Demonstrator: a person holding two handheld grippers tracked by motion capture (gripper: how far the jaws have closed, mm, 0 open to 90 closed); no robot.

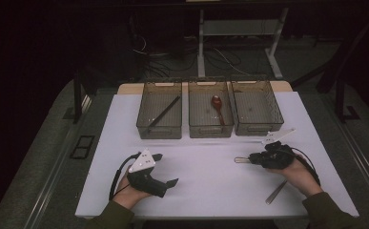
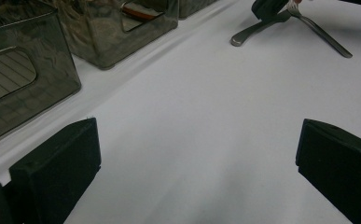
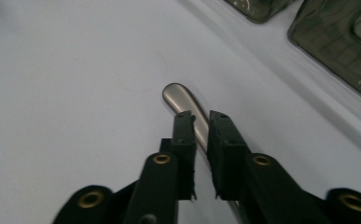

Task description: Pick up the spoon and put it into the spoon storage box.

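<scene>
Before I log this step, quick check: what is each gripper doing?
Left gripper: open, jaws wide apart over the white table, holding nothing.
Right gripper: shut on the handle of a silver metal utensil.

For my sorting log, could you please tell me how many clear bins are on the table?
3, in a row at the table's far side: the left bin holds a dark stick, the middle bin a red spoon, the right bin looks empty.
</scene>
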